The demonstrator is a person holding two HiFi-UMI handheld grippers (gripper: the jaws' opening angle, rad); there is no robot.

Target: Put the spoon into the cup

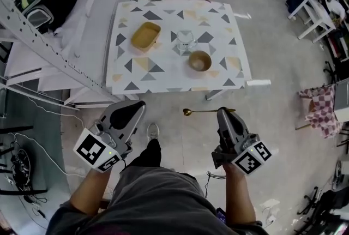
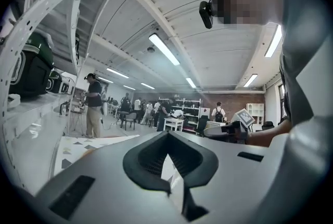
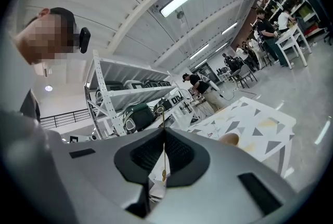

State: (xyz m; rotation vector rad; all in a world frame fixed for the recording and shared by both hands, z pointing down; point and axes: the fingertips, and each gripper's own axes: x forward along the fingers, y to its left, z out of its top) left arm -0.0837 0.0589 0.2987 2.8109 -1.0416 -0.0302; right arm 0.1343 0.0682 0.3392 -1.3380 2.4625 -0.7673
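patterned table [image 1: 163, 73], grey floor [image 1: 283, 119], shelving [image 1: 32, 32] left, spoon [image 1: 204, 111] in right tool [image 1: 224, 112]

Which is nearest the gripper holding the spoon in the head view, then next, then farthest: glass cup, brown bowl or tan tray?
1. Brown bowl, on the right of the table, nearest the right gripper and its spoon.
2. Glass cup, mid-table, just beyond the bowl.
3. Tan tray, on the table's left side.

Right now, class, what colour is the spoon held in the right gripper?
The spoon is gold; see head view.
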